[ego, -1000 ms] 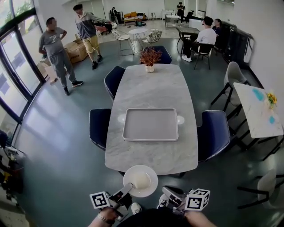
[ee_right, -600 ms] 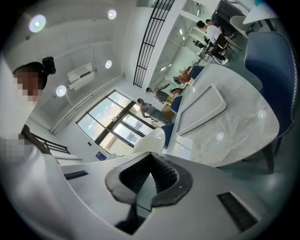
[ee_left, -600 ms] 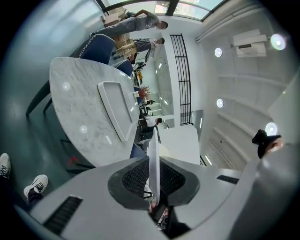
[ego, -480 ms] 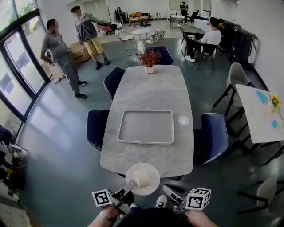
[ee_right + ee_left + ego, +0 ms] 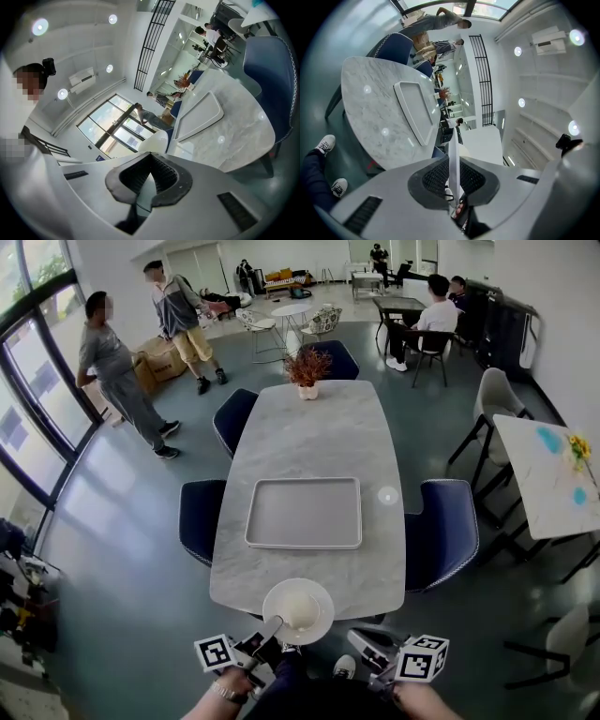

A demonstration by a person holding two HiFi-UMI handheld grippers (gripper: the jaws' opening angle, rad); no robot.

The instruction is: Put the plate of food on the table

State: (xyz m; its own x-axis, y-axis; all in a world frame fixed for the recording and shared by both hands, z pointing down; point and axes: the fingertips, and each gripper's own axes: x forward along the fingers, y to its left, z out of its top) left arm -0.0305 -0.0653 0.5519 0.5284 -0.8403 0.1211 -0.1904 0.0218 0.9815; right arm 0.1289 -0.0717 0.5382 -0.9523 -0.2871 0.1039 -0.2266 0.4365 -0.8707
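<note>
A white plate (image 5: pixel 298 611) with a pale mound of food hangs level over the near edge of the grey marble table (image 5: pixel 319 427). My left gripper (image 5: pixel 274 626) is shut on the plate's near left rim. In the left gripper view the plate (image 5: pixel 453 157) runs edge-on between the pads of the left gripper (image 5: pixel 453 187). My right gripper (image 5: pixel 357 639) is just right of the plate, apart from it, jaws together and empty. From the right gripper view, the right gripper (image 5: pixel 143 192) has the plate (image 5: pixel 157 140) to its left.
A white tray (image 5: pixel 304 513) lies mid-table, a small white disc (image 5: pixel 388 495) to its right and a potted plant (image 5: pixel 307 367) at the far end. Blue chairs (image 5: pixel 202 517) (image 5: pixel 441 531) flank the table. Two people (image 5: pixel 112 371) stand far left, others sit at the back.
The table has drawn nearer: the plate and both grippers have come forward, from short of the near edge to over it. The two people at the left have shifted.
</note>
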